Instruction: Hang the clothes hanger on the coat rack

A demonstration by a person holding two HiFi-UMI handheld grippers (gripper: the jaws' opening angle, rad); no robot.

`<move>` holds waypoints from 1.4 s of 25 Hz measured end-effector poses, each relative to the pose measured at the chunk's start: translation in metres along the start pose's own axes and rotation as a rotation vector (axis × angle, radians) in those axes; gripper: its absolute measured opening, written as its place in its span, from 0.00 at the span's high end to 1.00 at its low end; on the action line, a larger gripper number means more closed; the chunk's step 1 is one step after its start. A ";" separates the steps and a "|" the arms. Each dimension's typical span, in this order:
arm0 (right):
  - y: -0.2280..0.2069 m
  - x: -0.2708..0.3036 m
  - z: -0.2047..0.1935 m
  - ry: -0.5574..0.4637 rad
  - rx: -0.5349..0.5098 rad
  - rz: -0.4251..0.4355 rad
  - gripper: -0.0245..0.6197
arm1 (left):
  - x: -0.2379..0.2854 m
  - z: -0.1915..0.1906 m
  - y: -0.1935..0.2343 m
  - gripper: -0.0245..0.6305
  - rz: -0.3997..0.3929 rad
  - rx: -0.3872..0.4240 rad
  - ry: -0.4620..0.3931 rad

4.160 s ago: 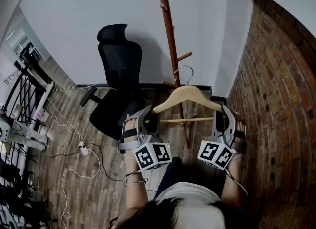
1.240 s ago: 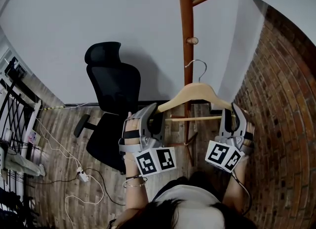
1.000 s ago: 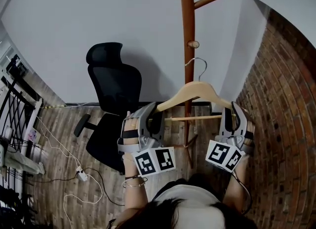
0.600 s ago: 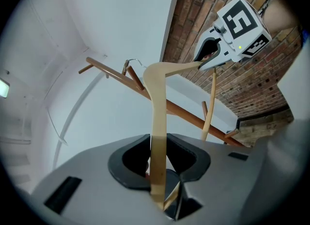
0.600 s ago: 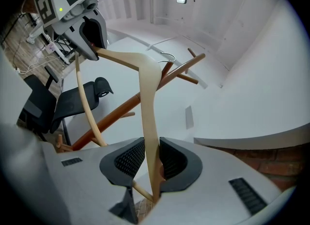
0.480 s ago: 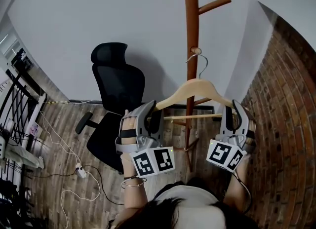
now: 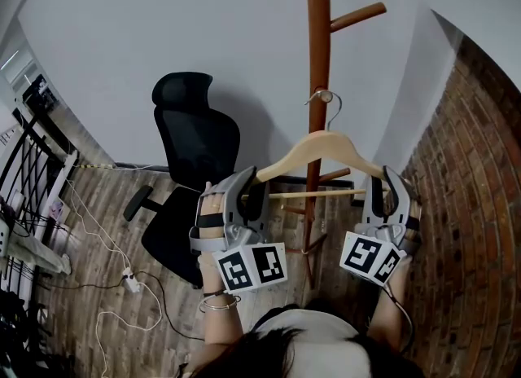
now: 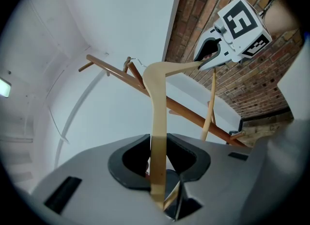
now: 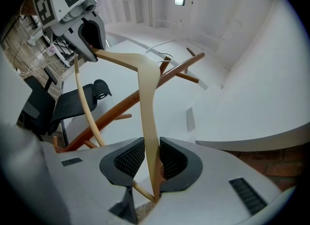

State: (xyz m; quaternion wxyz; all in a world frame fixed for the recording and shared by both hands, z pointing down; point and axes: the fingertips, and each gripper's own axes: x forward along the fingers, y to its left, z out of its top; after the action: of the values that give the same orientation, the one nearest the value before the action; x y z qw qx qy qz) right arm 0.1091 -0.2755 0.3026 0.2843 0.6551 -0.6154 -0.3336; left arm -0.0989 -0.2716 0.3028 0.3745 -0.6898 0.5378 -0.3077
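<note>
A wooden clothes hanger (image 7: 322,147) with a metal hook (image 7: 329,106) is held level in front of the brown coat rack (image 7: 317,50). My left gripper (image 7: 254,191) is shut on the hanger's left end, and the arm of the hanger (image 8: 157,103) runs between its pads (image 8: 159,158). My right gripper (image 7: 376,195) is shut on the right end; the hanger (image 9: 147,98) sits between its ribbed pads (image 9: 151,163). The hook is level with a short peg (image 7: 324,95) on the pole. Whether it rests over the peg I cannot tell.
A black office chair (image 7: 191,156) stands left of the rack against the white wall. A brick wall (image 7: 472,205) closes the right side. Cables and a power strip (image 7: 126,280) lie on the wooden floor at left. A longer peg (image 7: 358,16) sticks out higher up the pole.
Both grippers have lifted the hanger a little. Its hook, which hung below the short peg a second ago, is now level with it.
</note>
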 end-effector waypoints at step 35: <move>0.030 0.059 -0.031 -0.003 0.016 0.109 0.79 | 0.050 -0.024 -0.030 0.80 -0.031 -0.012 0.118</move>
State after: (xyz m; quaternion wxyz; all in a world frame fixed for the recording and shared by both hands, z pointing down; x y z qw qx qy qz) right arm 0.1159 -0.3377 0.3401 0.2962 0.6224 -0.6531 -0.3136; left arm -0.0915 -0.3206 0.3423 0.3334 -0.6809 0.5500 -0.3503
